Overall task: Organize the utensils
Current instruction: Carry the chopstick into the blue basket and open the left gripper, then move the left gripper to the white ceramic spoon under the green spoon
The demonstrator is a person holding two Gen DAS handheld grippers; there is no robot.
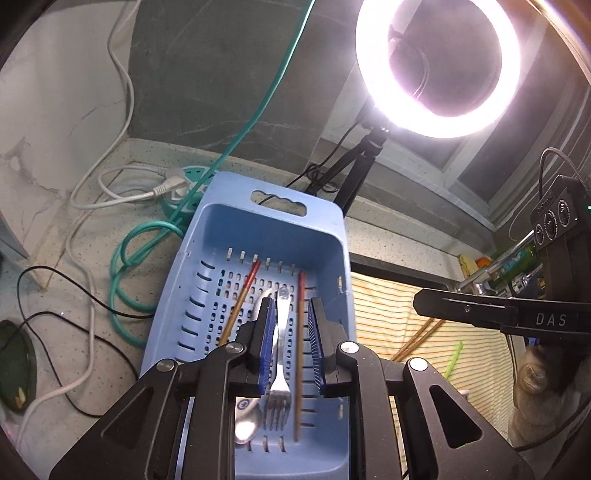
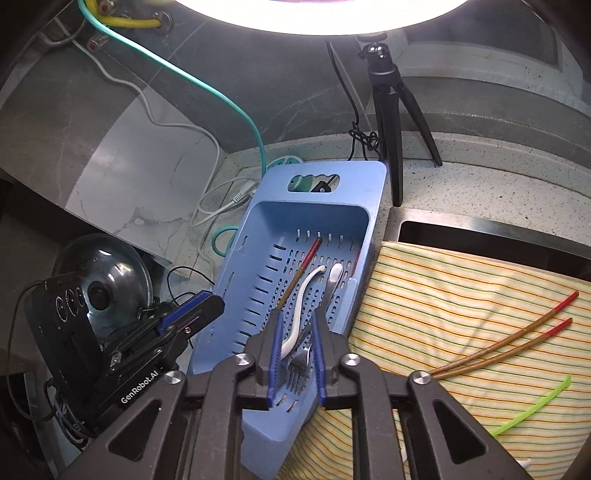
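Two chopsticks (image 2: 498, 341) partly hidden behind right gripper (image 2: 295, 354).

- The fork (image 1: 279, 373) handle's middle is hidden behind the left gripper's fingers (image 1: 266, 332).
- The ring light (image 2: 317, 14) is cut off by the right wrist view's top edge.
- The green straw (image 2: 532, 406) passes out of sight behind the right gripper's body.
- Shelf items (image 1: 513, 262) at the far right are too small to tell.

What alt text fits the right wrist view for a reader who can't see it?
The right gripper, open, hovers over a blue basket holding a fork, spoons and chopsticks. Two chopsticks and a green stick lie on a striped cloth to the right.
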